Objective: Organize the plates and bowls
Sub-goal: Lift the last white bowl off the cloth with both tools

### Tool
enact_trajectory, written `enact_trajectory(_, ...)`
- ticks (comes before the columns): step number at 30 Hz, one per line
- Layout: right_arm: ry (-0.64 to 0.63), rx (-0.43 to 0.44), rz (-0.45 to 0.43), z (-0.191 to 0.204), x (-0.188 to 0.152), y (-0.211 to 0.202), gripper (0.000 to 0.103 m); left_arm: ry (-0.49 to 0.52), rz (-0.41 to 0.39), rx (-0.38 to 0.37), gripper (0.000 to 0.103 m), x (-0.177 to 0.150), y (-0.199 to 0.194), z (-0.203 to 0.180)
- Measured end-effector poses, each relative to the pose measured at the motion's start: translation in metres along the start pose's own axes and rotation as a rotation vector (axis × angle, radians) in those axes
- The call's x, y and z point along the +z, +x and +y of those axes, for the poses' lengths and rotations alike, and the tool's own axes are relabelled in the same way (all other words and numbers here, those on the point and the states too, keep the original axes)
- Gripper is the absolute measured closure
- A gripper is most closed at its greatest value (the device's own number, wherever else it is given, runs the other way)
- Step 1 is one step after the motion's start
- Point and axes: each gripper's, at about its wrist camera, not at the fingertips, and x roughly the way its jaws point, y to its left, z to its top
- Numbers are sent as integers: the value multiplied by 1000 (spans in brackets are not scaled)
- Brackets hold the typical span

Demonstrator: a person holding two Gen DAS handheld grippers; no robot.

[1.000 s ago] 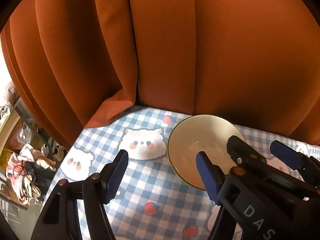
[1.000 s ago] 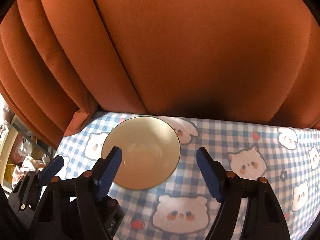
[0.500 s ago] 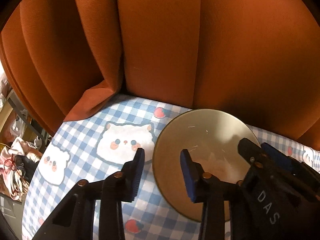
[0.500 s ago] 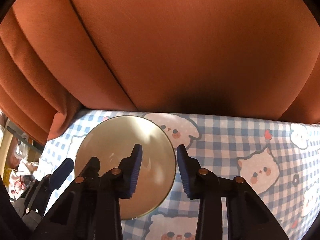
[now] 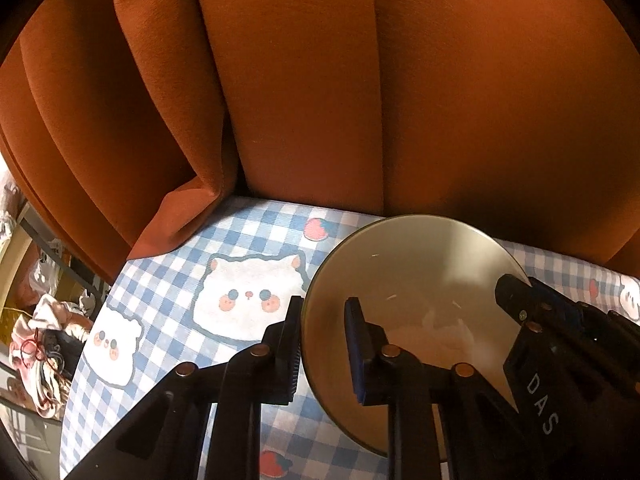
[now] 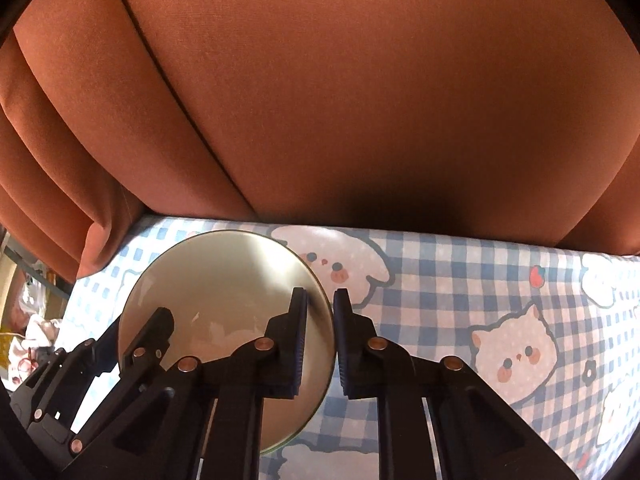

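One bowl (image 5: pixel 412 280), gripped at opposite rims by left gripper (image 5: pixel 322 350) and right gripper (image 6: pixel 320 344), not yet stacked; no other dishes seen.

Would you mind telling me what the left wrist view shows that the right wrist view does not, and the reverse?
Only the left wrist view shows the bowl's left rim between the left gripper fingers, one inside and one outside, plus a strawberry print near the curtain.

Only the right wrist view shows the right rim between the right gripper fingers, and a cat print on the cloth to the right.

Both show the beige bowl, the checked tablecloth, the orange curtain, and the other gripper reaching into the bowl.
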Motion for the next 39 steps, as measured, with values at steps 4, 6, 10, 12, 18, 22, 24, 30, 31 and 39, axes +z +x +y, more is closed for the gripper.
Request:
enact_trajectory(4,7,-12,7,-4,-2,-5,86,18,10,-11,85,-2,-7,-6)
enact_trajectory(6,11,-17,12,-7,-4,-9,86,23,11,-27,85,-3,-12,-8)
enact_trajectory(10,14,-47,2,-7,-4,-21,86,29,5,-57,85,-5,-27,-11)
enact_trajectory(12,19,-61,-6,-8,-5,-30,86,40,4,-66,85,-5,-34,-11)
enact_trajectory(18,60,-95,-11,-9,-12,-59,86,69,-9,-114,85,-11,-63,-6)
enact_trajectory(22,83,-136,-17,-5,-21,-81,86,86,-1,-154,85,-17,-78,3)
enact_trajectory(24,85,-156,-13,-1,-27,-94,86,96,-8,-170,85,-20,-88,10)
enact_trajectory(30,104,-193,-35,15,-41,-129,86,127,-37,-204,85,-28,-122,32)
enact_trajectory(31,103,-197,-41,20,-43,-136,86,132,-44,-210,85,-29,-128,37)
enact_trajectory(39,134,-213,-85,50,-60,-181,86,174,-89,-238,85,-37,-164,65)
